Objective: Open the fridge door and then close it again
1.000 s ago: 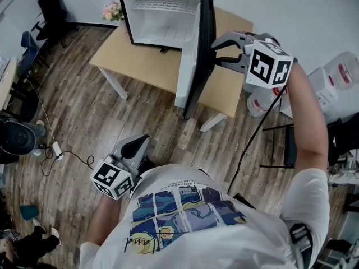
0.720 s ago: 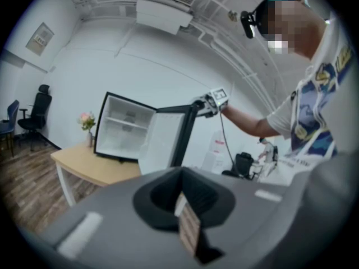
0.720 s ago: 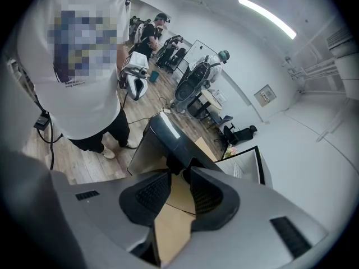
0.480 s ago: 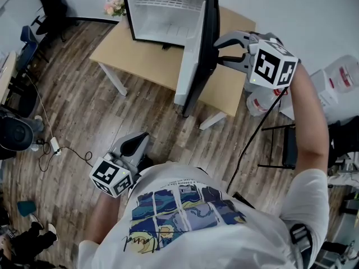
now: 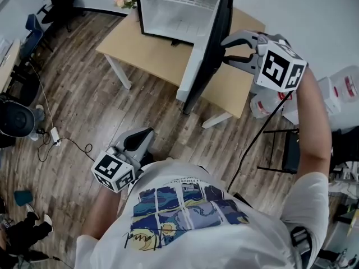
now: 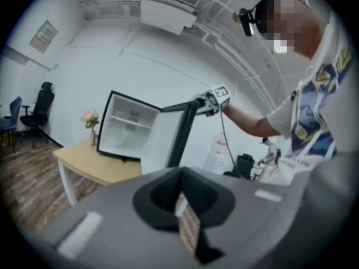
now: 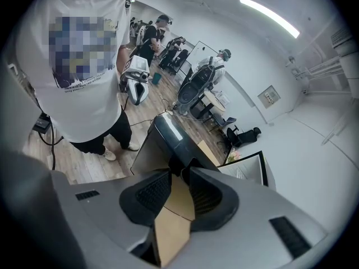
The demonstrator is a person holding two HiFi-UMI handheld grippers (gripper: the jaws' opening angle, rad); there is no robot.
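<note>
Pinching the door point(image 5: 203, 54) edge, the right hand-held gripper point(image 5: 224, 50) could slip off if it swings the door shut fast.

- No word, number or brand can be read anywhere.
- T-shirt point(image 5: 185, 212): a cursive line under the painted print, too loose to make out.
- Water jugs point(image 5: 339, 78): red labels, print too small.
- Framed notice point(image 6: 44, 36) on the wall: blurred.
- Fridge point(image 5: 176, 13): round emblem on the inside top, illegible.
</note>
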